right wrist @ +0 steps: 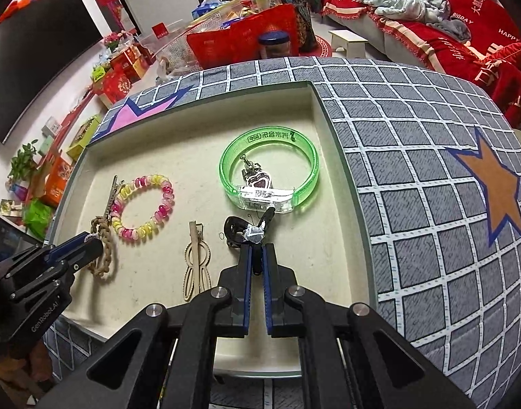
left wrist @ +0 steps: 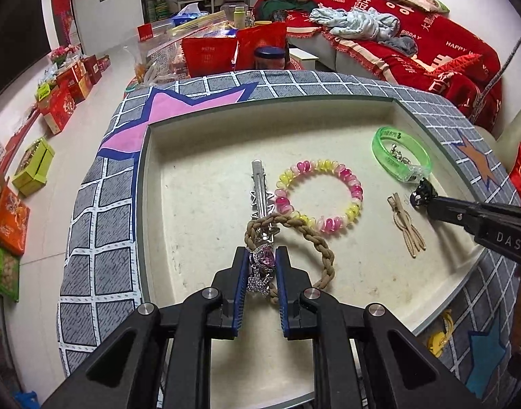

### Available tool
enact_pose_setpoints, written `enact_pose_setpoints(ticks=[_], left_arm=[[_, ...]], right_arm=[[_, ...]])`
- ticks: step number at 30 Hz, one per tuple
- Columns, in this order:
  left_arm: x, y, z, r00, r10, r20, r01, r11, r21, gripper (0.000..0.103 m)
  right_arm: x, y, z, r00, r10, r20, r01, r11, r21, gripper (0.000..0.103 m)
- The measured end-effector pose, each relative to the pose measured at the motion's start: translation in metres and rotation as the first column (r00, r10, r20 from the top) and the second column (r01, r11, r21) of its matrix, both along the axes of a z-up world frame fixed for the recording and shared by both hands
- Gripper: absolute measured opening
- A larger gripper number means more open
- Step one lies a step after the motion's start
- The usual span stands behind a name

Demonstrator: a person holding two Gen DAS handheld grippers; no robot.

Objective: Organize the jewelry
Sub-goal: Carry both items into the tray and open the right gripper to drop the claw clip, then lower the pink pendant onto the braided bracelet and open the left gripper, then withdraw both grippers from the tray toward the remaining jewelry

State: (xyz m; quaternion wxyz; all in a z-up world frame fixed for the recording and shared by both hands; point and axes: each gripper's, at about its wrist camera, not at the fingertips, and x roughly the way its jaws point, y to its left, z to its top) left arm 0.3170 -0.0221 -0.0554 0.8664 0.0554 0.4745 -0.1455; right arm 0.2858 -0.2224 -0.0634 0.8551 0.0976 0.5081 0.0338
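A cream tray (left wrist: 199, 156) holds the jewelry. My left gripper (left wrist: 261, 255) is shut on a rhinestone heart brooch (left wrist: 260, 266), above a braided tan loop (left wrist: 315, 238) and a silver hair clip (left wrist: 260, 187). A pink-and-yellow bead bracelet (left wrist: 354, 184) lies in the middle. A green bangle (right wrist: 308, 156) lies to the right, with a heart pendant (right wrist: 258, 179) inside it. My right gripper (right wrist: 257, 250) is shut on a black hair clip (right wrist: 240, 230) just in front of the bangle. A beige hair clip (right wrist: 195, 262) lies to its left.
The tray sits on a grey grid-pattern cloth (right wrist: 413, 156) with star patches. Beyond it are red bags (left wrist: 209, 54), a blue-lidded jar (left wrist: 269, 56), boxes on the floor (left wrist: 66, 99) and a red sofa (left wrist: 430, 44).
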Motion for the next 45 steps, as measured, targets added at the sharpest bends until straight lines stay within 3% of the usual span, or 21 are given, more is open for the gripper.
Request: enact_pose_setpoints(ticks=[6,8,10,19,29,32,34,38,39,42,45], left_arm=[[-0.002,-0.004,0.0,1.0,-0.006,0.016,0.006,0.999,0.035,0.033],[-0.002,-0.003,0.0,1.0,-0.004,0.018,0.003,0.999,0.035,0.033],[-0.003,-0.003,0.0,1.0,-0.004,0.022,0.003,0.999,0.039,0.033],[-0.012,-0.007,0.008,0.997,-0.015,0.081,0.01,0.998,0.064,0.033],[-0.008,-0.006,0.017,0.994,0.006,0.105,-0.011,0.999,0.04,0.034],[-0.012,-0.003,0.024,0.99,0.039,0.136,-0.044,0.998,0.035,0.103],[-0.016,-0.002,0.031,0.982,0.045,0.185,-0.052,0.998,0.031,0.103],[-0.017,-0.004,0.037,0.982,0.031,0.185,-0.037,0.999,0.032,0.103],[-0.019,-0.004,0.038,0.981,0.035,0.19,-0.041,0.999,0.03,0.103],[-0.025,-0.003,0.042,0.979,0.04,0.201,-0.047,0.998,0.03,0.103],[-0.034,-0.003,0.045,0.979,0.039,0.202,-0.046,0.998,0.032,0.103]], right_arm=[[-0.001,-0.001,-0.001,1.0,-0.013,-0.004,0.013,1.0,0.001,0.009],[-0.001,-0.002,-0.001,1.0,-0.015,-0.004,0.016,1.0,0.014,0.017],[-0.003,-0.003,0.0,1.0,-0.015,0.002,0.014,1.0,0.027,0.036],[-0.02,-0.003,0.023,0.997,-0.032,0.076,0.025,0.996,0.089,0.04],[-0.04,-0.004,0.041,0.992,-0.044,0.122,0.03,0.992,0.119,0.041],[-0.045,-0.006,0.044,0.99,-0.047,0.129,0.03,0.992,0.126,0.041],[-0.047,-0.006,0.045,0.99,-0.048,0.135,0.031,0.991,0.127,0.041],[-0.053,-0.006,0.045,0.99,-0.052,0.134,0.034,0.99,0.136,0.043],[-0.055,-0.006,0.045,0.99,-0.051,0.135,0.032,0.99,0.138,0.048],[-0.063,-0.006,0.046,0.989,-0.043,0.14,0.023,0.989,0.144,0.078],[-0.073,-0.004,0.048,0.989,-0.037,0.146,0.017,0.99,0.138,0.081]])
